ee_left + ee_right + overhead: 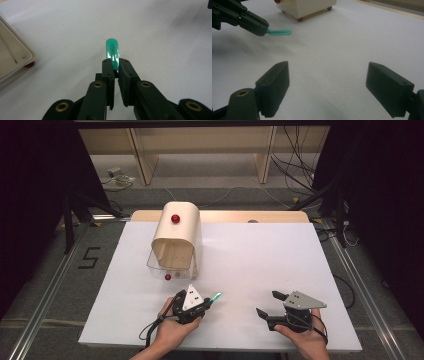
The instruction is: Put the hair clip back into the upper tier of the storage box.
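Note:
A small translucent green stick juts forward from my left gripper, whose jaws are shut on its near end just above the white table top. The right gripper view catches the same green stick held level in the left gripper. My right gripper rests at the front right with its jaws wide open and nothing between them. A cream box with a red knob on its rounded lid stands at the left middle, beyond the left gripper.
The box has a clear front part with a second red knob and small red feet. A white sheet covers the table, with a wooden edge at the back. Cables and shelf legs lie on the floor behind.

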`<state>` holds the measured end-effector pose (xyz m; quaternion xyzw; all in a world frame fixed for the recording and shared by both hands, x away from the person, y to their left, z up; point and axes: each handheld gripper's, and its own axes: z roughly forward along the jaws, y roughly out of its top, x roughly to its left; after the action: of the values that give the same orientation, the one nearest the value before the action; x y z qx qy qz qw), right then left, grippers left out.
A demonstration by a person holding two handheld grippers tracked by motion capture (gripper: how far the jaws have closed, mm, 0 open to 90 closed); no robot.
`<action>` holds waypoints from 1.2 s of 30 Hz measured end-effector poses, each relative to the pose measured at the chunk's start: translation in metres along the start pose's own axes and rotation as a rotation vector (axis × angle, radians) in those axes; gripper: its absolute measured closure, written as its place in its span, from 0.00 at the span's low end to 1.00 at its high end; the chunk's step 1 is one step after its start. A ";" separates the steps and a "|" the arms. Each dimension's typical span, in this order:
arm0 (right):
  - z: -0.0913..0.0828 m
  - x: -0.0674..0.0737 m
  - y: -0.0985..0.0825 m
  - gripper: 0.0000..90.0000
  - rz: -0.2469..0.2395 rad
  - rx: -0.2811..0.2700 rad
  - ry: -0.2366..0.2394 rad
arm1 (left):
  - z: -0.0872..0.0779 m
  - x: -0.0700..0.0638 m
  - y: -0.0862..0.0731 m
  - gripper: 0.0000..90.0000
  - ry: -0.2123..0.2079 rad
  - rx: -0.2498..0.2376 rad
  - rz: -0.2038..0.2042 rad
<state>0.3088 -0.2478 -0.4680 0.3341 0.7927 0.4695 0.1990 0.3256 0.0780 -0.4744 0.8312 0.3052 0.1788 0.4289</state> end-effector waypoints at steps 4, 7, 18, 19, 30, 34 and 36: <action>0.000 0.000 0.000 0.22 0.000 0.000 -0.001 | -0.001 -0.001 0.001 0.92 -0.003 0.001 0.006; 0.000 0.000 0.000 0.22 -0.001 0.000 0.001 | -0.003 -0.002 0.002 0.92 -0.003 -0.005 0.006; 0.000 0.000 0.000 0.22 0.000 0.000 0.000 | -0.008 0.001 0.005 0.92 0.004 -0.007 0.023; 0.000 0.000 0.000 0.22 -0.002 0.000 0.000 | -0.008 0.001 0.005 0.92 0.006 -0.003 0.027; 0.000 0.000 0.000 0.22 -0.002 0.003 0.001 | -0.014 0.003 0.007 0.92 0.006 -0.016 0.036; 0.000 0.000 0.000 0.22 -0.002 0.004 0.002 | -0.017 0.004 0.008 0.92 0.006 -0.021 0.045; 0.000 0.000 0.000 0.22 -0.002 0.004 0.002 | -0.020 0.005 0.009 0.92 0.003 -0.023 0.054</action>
<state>0.3089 -0.2476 -0.4684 0.3332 0.7942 0.4680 0.1979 0.3218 0.0894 -0.4558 0.8339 0.2810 0.1953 0.4331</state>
